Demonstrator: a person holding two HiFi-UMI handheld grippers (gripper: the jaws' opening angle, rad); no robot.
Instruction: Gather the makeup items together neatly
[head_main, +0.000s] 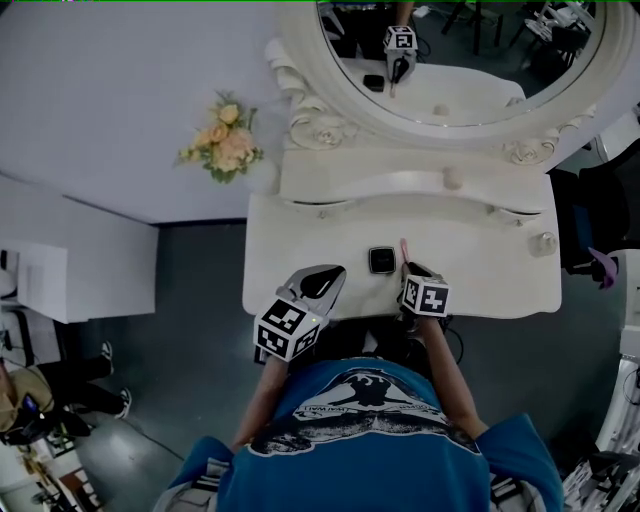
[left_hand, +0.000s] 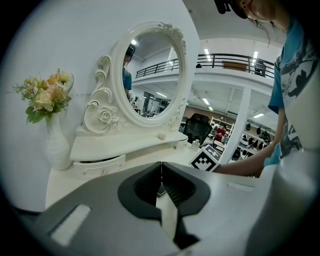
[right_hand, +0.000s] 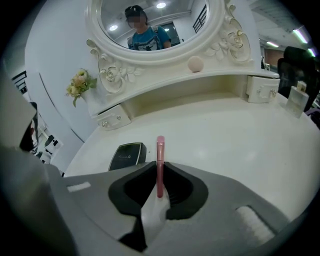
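A slim pink makeup stick (right_hand: 160, 155) is clamped between the jaws of my right gripper (right_hand: 160, 167) and sticks out forward over the white dressing table (right_hand: 235, 145). In the head view the pink stick (head_main: 404, 251) points away from the right gripper (head_main: 411, 270), near the table's front edge. A black compact (right_hand: 127, 155) lies flat just left of the stick, also seen as the black compact (head_main: 381, 260). My left gripper (head_main: 318, 283) hovers at the front edge, left of the compact. The left gripper (left_hand: 161, 169) has its jaws together with nothing held.
An oval mirror (head_main: 460, 50) in a carved white frame stands behind a raised shelf with a pink round puff (right_hand: 195, 63). A small bottle (right_hand: 298, 100) sits at the right end of the table. A vase of flowers (left_hand: 47, 100) stands at the left.
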